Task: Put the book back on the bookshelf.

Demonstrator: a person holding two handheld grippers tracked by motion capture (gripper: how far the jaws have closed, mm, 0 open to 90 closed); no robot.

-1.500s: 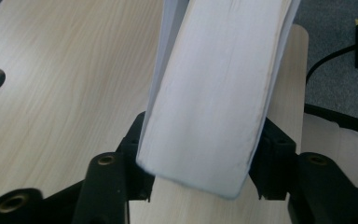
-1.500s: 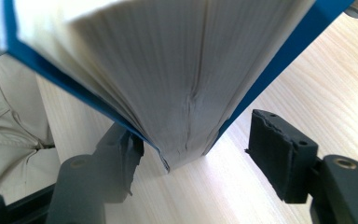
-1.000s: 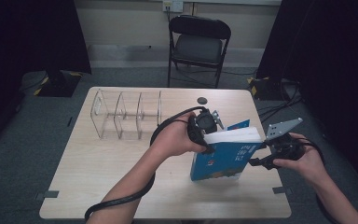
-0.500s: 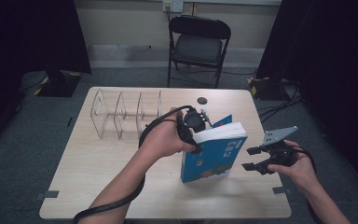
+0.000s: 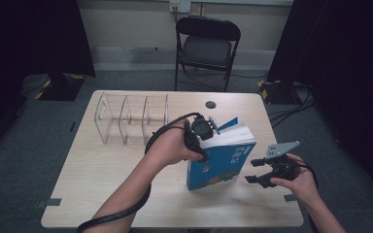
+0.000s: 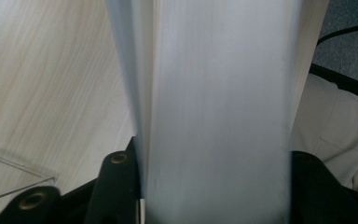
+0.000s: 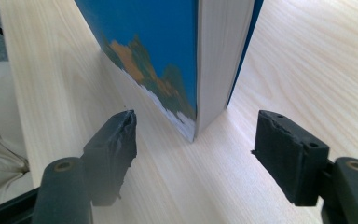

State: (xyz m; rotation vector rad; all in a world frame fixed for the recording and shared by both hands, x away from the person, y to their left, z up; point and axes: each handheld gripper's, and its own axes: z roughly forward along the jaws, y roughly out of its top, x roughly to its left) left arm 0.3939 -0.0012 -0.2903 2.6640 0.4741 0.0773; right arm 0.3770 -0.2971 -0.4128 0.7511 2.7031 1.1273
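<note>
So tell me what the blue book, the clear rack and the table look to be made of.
Book: paper block, white page edges, with a smooth, probably coated card cover.
Rack: see-through rigid plastic, likely acrylic; the tabletop shows through it.
Table: pale wood-grain surface, matte, probably laminate rather than solid wood.

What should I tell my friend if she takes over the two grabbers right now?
Left gripper: its jaws sit on either side of the blue book's page block near the top, steadying it; they have just been opening a little.
Right gripper: jaws open and widening, nothing between them, low over the table, just right of the book.
Book: stands on its lower edge, leaning, mid-table.
Clear divider rack: far left, its slots hold nothing.
Done: book stood up.
Left, probably: carry the book to a rack slot.
</note>
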